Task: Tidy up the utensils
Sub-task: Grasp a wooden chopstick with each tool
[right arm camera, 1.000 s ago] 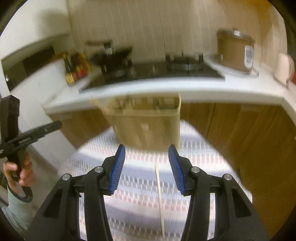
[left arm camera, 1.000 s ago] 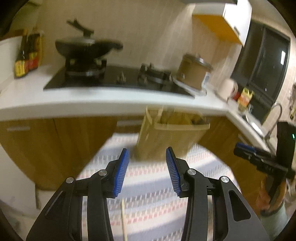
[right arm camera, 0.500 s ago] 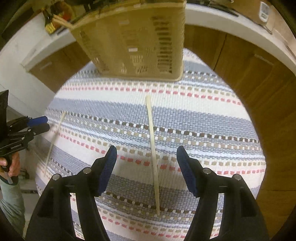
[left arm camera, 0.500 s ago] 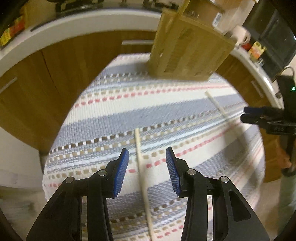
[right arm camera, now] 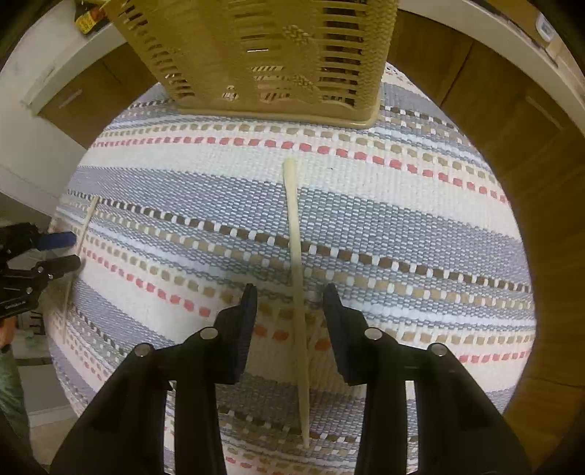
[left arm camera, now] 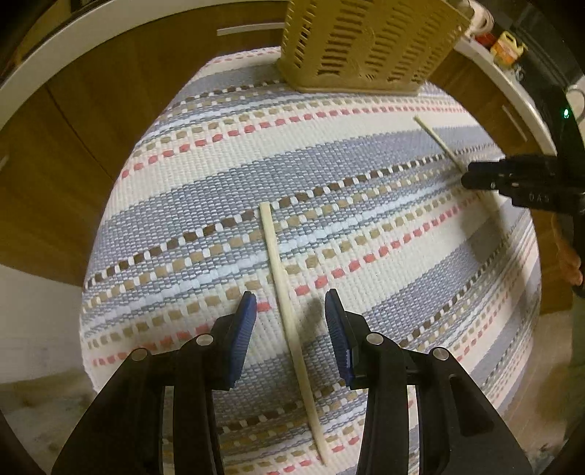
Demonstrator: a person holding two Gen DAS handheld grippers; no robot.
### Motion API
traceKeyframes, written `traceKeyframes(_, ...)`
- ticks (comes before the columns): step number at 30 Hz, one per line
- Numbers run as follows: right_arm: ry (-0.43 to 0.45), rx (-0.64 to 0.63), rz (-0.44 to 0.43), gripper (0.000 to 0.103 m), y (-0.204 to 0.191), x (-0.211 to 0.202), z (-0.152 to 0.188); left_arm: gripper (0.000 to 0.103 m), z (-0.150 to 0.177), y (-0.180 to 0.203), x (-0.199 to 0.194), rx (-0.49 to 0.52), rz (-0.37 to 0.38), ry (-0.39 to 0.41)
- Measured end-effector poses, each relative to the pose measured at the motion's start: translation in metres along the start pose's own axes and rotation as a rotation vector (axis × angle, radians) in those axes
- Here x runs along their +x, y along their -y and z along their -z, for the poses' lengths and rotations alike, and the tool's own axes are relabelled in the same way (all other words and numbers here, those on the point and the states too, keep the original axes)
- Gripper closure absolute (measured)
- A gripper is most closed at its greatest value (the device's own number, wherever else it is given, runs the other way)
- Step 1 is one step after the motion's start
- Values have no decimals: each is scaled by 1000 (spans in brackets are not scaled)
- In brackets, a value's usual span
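Observation:
Two pale chopsticks lie apart on a striped woven cloth. My left gripper (left arm camera: 290, 316) is open, low over the cloth, its jaws on either side of one chopstick (left arm camera: 281, 277). My right gripper (right arm camera: 290, 310) is open and straddles the other chopstick (right arm camera: 295, 241) the same way. Each view shows the other gripper at its edge: the right one (left arm camera: 512, 179) by its chopstick (left arm camera: 438, 139), the left one (right arm camera: 55, 252) by its chopstick (right arm camera: 86, 223). A tan slotted utensil basket (left arm camera: 365, 44) stands at the cloth's far edge, also in the right wrist view (right arm camera: 263, 54).
The striped cloth (left arm camera: 365, 164) covers a small table that drops off on all sides. Wooden cabinet doors (left arm camera: 73, 109) under a white counter (right arm camera: 512, 33) curve behind it. Bottles (left arm camera: 506, 47) stand on the counter at far right.
Both grippers have tilted down from facing the stove and moved low over the cloth, each ending with a chopstick between its open jaws. The right jaws have narrowed somewhat.

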State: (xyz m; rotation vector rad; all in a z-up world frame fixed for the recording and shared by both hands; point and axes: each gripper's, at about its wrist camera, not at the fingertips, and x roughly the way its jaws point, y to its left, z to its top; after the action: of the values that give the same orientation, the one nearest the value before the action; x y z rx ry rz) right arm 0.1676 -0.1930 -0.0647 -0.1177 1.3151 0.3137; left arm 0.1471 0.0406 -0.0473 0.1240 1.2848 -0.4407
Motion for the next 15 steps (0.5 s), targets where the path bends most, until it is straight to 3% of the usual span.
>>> traceKeyframes(3, -2, -28, 54, 82, -6, 3, 1, 72, -4, 12, 4, 44, -64, -10)
traceKeyframes(5, 7, -35, 79, 96, -8, 3, 1, 91, -4, 23, 7, 92, -155, 0)
traceKeyframes(8, 23, -18, 74, 99, -5, 4, 1, 99, -2, 31, 7, 103, -176, 27)
traceKeyframes(15, 56, 36, 40, 99, 8, -5, 12, 99, -11, 23, -15, -50, -3, 171)
